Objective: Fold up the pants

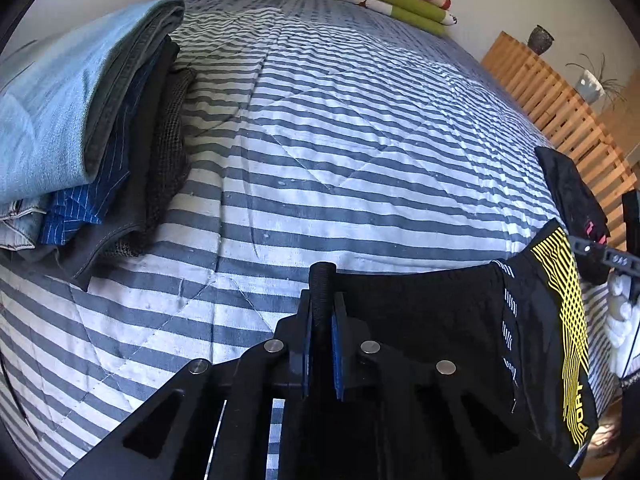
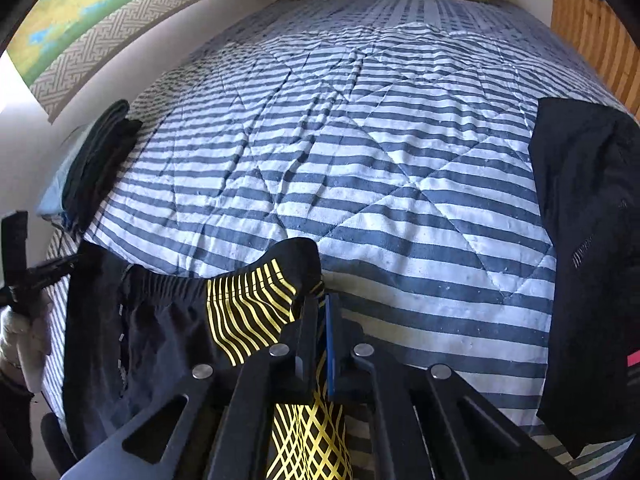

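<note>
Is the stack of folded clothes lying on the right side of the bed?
No, in the left wrist view the stack lies on the bed's left side.

Black sport pants [image 1: 460, 320] with yellow line pattern — waistband stretched taut over the striped quilt's [image 1: 320, 140] near edge.

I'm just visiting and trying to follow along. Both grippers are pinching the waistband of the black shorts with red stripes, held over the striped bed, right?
Nearly. The stripes on the black shorts are yellow, not red, as the right wrist view shows. The rest holds: the left gripper and the right gripper each pinch the waistband over the striped bed.
</note>
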A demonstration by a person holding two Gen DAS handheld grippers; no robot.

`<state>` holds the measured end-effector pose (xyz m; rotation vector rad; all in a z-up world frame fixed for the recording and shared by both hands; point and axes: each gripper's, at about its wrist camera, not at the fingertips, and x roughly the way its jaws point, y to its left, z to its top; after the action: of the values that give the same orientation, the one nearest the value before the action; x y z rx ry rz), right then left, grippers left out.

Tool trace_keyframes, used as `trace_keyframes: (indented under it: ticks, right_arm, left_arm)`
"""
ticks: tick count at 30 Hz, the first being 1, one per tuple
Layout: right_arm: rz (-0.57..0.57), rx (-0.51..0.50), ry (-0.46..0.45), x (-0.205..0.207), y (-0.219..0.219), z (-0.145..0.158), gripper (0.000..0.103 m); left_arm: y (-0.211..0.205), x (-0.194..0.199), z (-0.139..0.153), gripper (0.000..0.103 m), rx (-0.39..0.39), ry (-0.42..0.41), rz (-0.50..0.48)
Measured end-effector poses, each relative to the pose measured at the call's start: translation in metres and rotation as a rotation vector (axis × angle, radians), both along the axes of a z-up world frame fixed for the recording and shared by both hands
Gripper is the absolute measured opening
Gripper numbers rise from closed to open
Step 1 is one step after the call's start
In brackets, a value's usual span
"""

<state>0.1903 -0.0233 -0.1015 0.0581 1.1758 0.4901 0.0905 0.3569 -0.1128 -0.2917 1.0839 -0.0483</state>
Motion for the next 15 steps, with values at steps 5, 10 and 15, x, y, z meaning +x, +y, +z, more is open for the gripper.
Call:
trace_keyframes:
  ticks: [5,10,15]
  right_arm:
    - [-0.047,0.042,0.017,0.013,-0.001,0.001,0.053]
    - [-0.033,0.008,0.023,0.016,0.015,-0.003,0.053]
    - [0.001,-0.119,0.049,0.017,0.044,-0.027,0.013]
  left_arm:
    - [0.0,0.003,-0.004,0.007,0.003,0.008,0.007]
    - [0.002,0.005,-0.01,0.008,-0.01,0.018,0.011]
    - [0.015,0.01,-0.019,0.04,-0.185,0.026,0.075]
